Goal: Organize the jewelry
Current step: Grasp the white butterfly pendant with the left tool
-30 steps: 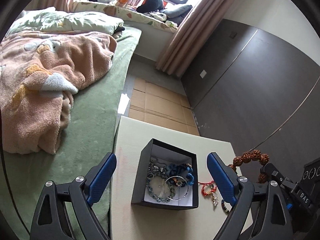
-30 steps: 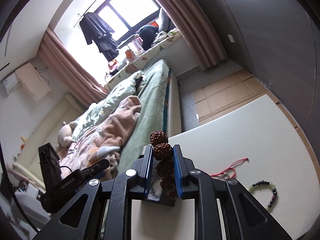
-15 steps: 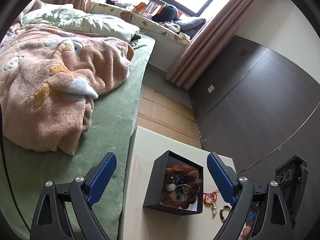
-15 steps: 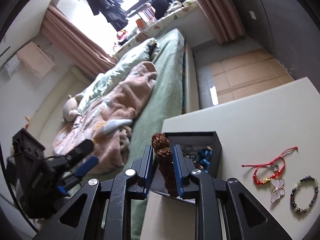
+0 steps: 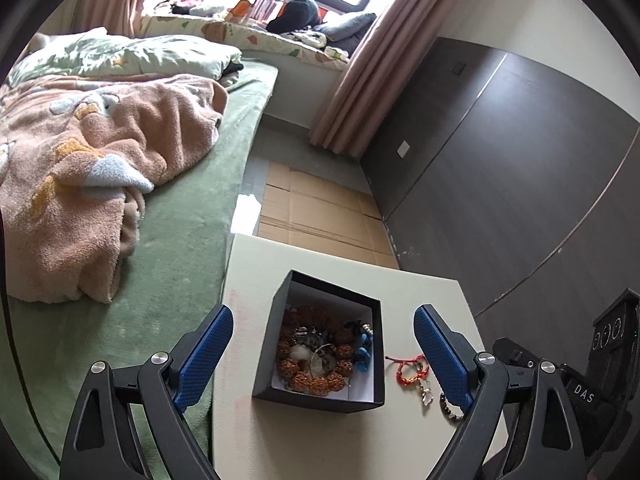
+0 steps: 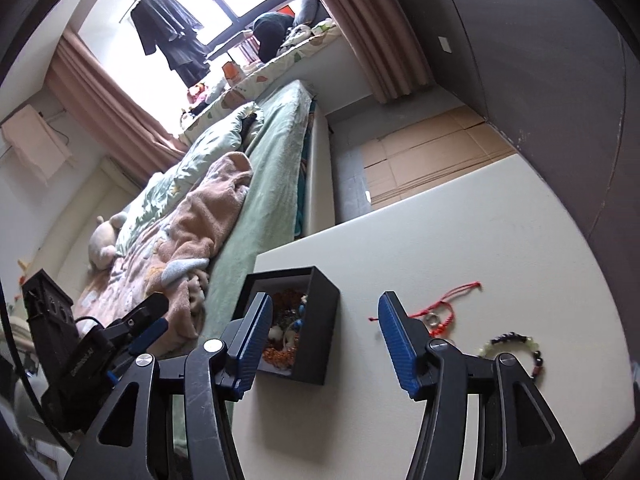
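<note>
A black open box (image 5: 276,344) stands on the white table (image 5: 320,440). Inside it a brown seed-bead bracelet (image 5: 312,378) lies on top of blue and silver jewelry (image 5: 362,354). My left gripper (image 5: 323,312) hangs wide open above the box and holds nothing. In the right wrist view my right gripper (image 6: 325,297) is opening over the box (image 6: 320,320), with nothing between its pads. The brown bracelet (image 6: 280,354) rests in the box. A red string bracelet (image 6: 440,316) and a green and dark bead bracelet (image 6: 516,344) lie on the table to the right.
A bed with a green sheet (image 5: 180,240) and a pink blanket (image 5: 100,152) runs along the table's left side. Flattened cardboard (image 5: 320,216) covers the floor beyond the table. A dark wall panel (image 5: 500,180) stands to the right.
My right gripper carried the brown bead bracelet over the box, let it go and opened. The bracelet now lies in the box. My left gripper stayed open.
</note>
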A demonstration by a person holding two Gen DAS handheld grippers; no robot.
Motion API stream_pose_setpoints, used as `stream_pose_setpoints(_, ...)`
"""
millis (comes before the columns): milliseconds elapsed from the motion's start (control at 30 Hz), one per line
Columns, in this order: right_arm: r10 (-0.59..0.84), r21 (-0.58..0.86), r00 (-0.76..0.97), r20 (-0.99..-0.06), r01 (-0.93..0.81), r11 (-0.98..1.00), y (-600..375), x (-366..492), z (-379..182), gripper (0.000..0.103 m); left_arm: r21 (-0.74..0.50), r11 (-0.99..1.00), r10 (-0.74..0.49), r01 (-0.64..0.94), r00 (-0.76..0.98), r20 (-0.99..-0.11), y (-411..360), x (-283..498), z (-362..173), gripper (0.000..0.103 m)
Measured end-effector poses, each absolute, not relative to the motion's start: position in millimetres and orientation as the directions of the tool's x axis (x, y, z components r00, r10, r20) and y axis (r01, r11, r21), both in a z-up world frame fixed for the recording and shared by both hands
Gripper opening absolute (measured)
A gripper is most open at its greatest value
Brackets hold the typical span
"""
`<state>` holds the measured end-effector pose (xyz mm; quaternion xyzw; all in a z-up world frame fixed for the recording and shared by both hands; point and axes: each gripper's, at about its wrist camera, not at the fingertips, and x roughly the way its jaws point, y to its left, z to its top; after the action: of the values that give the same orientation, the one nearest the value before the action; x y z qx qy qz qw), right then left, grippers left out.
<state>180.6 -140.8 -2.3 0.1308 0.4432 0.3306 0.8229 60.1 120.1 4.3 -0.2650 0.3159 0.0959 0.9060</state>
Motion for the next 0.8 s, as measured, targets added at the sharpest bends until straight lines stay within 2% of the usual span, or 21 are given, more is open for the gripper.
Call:
stream_pose_setpoints(367,0.575,0.506,0.37,-0.73,-0.273,0.818,-207.7,189.6,-23.8,0.057,-0.359,0.905,-0.061,-0.226,0.768,-0.638,57.7,78.2,0.6,0.092)
stream_pose_setpoints(467,0.554,0.499,0.357,-0.753,-0.241,0.833,-220.8,192.5,-33.0,0.063,-0.34,0.924,-0.095,-0.174,0.758,-0.645,37.4,82.8,-2.1,0.092)
stream_pose_setpoints(633,0.539,0.504,0.338,-0.772,-0.193,0.842,-240.2,199.7,-43.2,0.064,-0.331,0.935,-0.139,-0.128,0.725,-0.674,9.3,95.6,-12.5,0.084)
stream_pose_setpoints(733,0.526,0.502,0.337,-0.781,-0.162,0.849,-252.0,203.0,-48.1,0.073,-0.322,0.939,-0.148,-0.119,0.705,-0.693,-3.3,103.4,-20.3,0.077)
stream_pose_setpoints(800,0.531,0.517,0.331,-0.78,-0.138,0.845,-260.1,205.4,-52.0,0.075,-0.308,0.944,-0.145,-0.118,0.689,-0.71,-11.5,109.3,-25.8,0.071)
